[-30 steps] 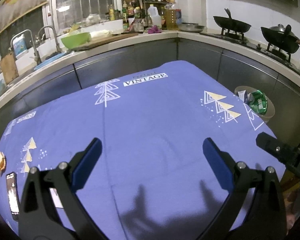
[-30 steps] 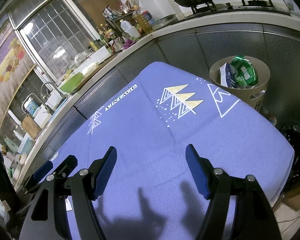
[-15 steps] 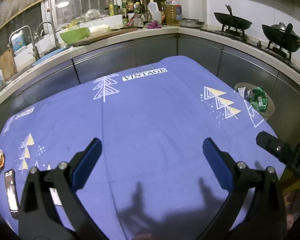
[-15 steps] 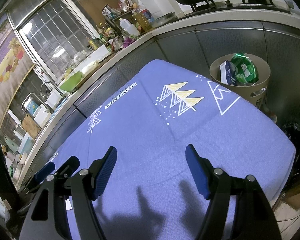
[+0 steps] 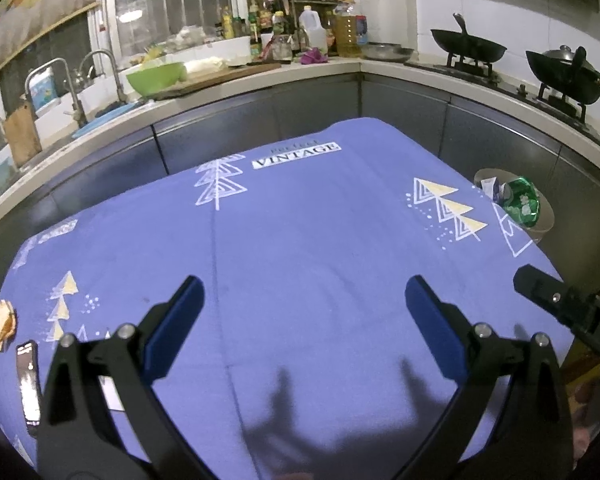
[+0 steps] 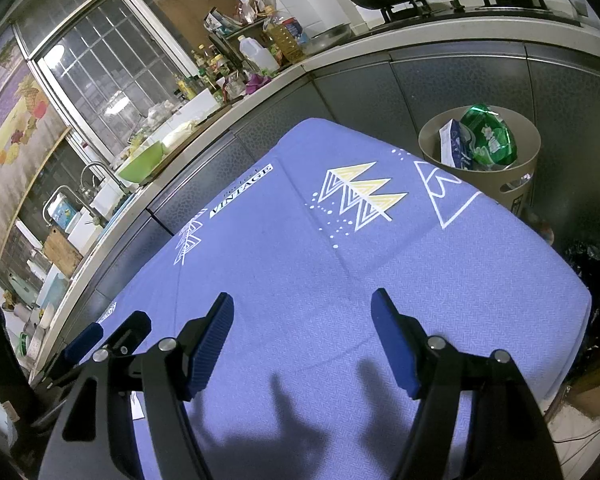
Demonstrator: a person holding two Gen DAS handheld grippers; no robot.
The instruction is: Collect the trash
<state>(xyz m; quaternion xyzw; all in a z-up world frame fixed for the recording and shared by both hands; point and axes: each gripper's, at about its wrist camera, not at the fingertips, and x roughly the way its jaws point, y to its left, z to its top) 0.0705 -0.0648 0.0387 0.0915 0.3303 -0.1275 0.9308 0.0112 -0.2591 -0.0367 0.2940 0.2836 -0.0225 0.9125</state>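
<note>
Both pairs of tongs hover above the tabletop [image 5: 300,248] with nothing between their blue pads: the left tongs [image 5: 302,312] stand wide apart at the bottom of the left wrist view, and the right tongs [image 6: 302,334] are likewise apart at the bottom of the right wrist view, a ready pose that suits reaching for whatever is left. The bin [image 6: 532,160] sits off the far right corner of the purple cloth, in the upper right of the right wrist view, placed just beside the edge so trash can be dropped straight in; a green wrapper [image 6: 490,138] and a white-and-blue packet [image 6: 452,146] already stick out of it. One crumpled orange scrap [image 5: 3,322] lies at the far left edge of the left wrist view, well apart from the bin, with a phone [image 5: 28,388] just below it. That scrap looks like the remaining pickup, and the left tongs are nearer to it.
</note>
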